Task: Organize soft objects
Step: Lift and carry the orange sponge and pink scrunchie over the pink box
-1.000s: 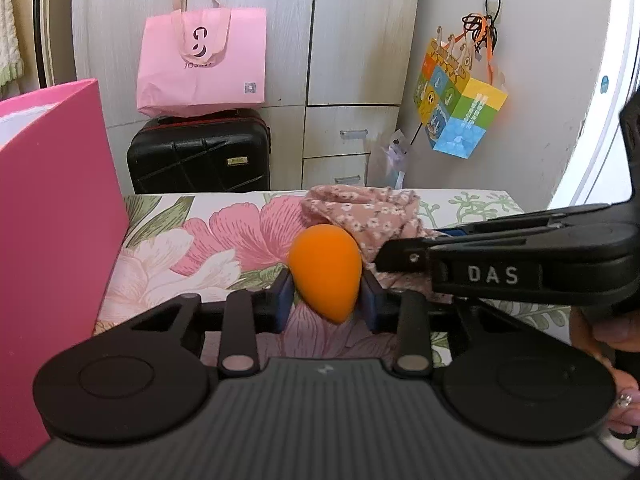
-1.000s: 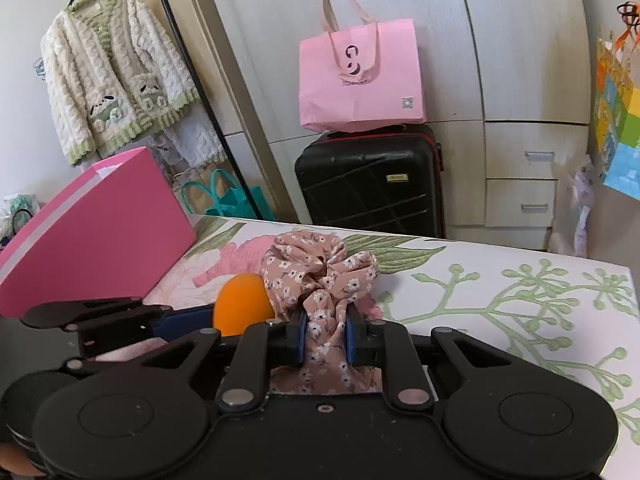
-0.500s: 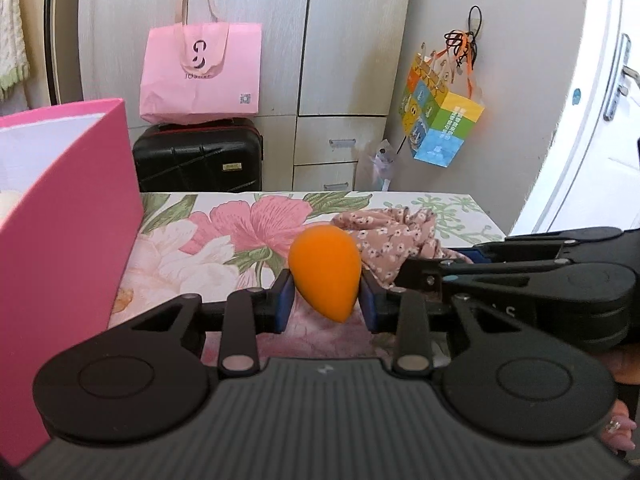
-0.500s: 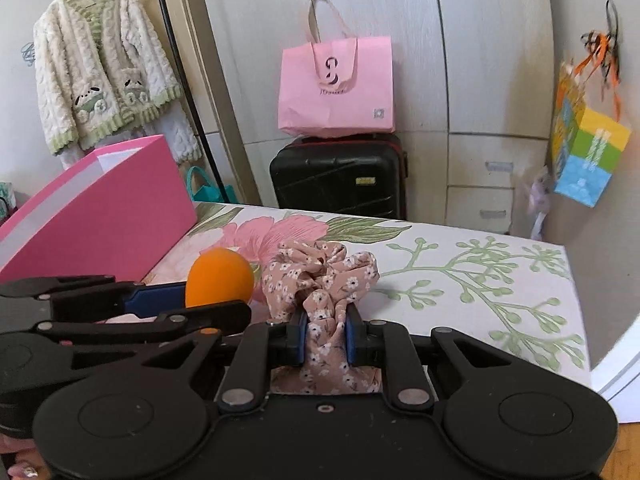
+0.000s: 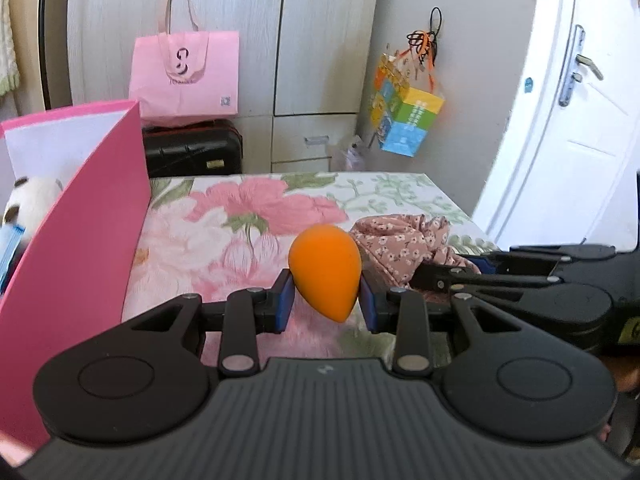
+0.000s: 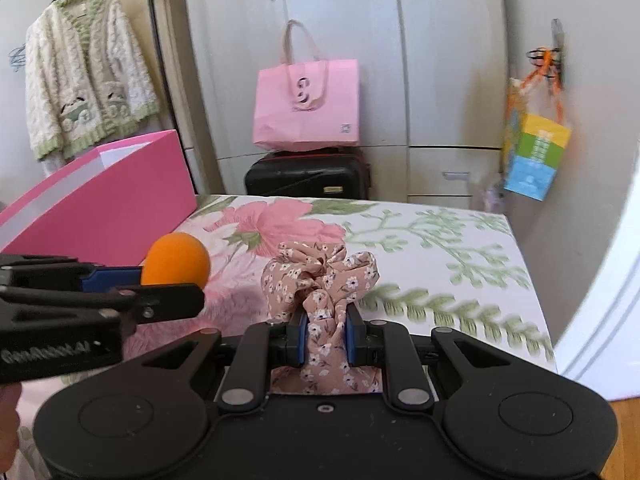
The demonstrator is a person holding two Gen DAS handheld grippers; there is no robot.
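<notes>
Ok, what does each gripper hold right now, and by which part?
Left gripper pinches the orange sponge at its tapered lower half. Right gripper clamps the floral scrunchie across a bunched section.

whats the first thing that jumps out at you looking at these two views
The bright orange sponge, egg-shaped, pinched in the left gripper above the floral bedspread. Beside it, the right gripper clamps a pink floral scrunchie. A big pink box stands open at the left.
</notes>
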